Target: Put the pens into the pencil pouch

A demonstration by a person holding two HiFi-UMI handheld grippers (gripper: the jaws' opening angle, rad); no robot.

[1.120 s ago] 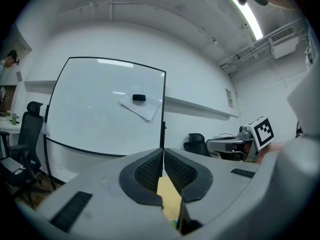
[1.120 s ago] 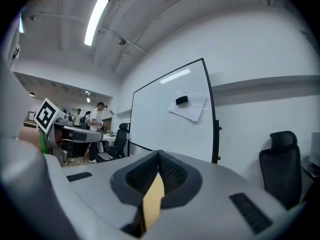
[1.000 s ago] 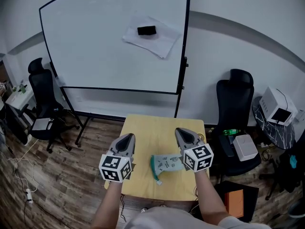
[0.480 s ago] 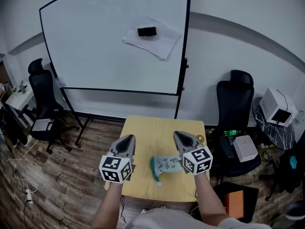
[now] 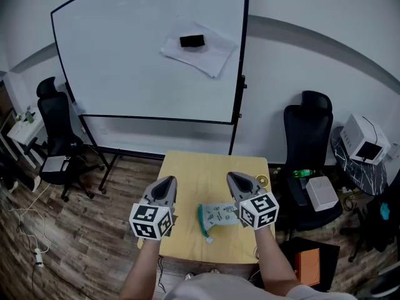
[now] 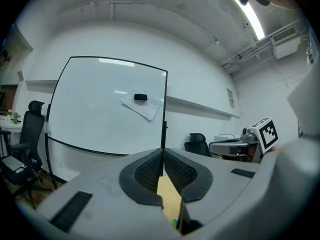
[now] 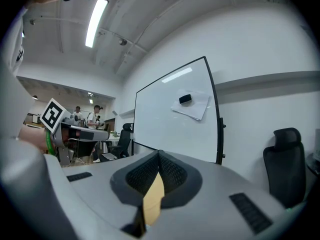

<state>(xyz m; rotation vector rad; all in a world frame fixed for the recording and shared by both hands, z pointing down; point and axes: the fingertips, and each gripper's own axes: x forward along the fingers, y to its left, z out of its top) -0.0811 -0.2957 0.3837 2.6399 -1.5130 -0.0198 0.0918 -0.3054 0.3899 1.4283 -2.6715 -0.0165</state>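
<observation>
Both tools are shut and empty. Your left tool (image 5: 167,180) and right tool (image 5: 232,176) have their jaws pressed together and point level toward the far edge of the desk (image 5: 200,170). The pouch (image 5: 217,215) lies below and between them, toward the near edge. Its long axis runs side to side, teal end facing your left tool, other end hidden behind the right one. The right tool is nearer, I'd say. I can't spot any pens.

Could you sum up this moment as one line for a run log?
left gripper: shut, empty | right gripper: shut, empty | pouch: lying on table, between grippers
</observation>
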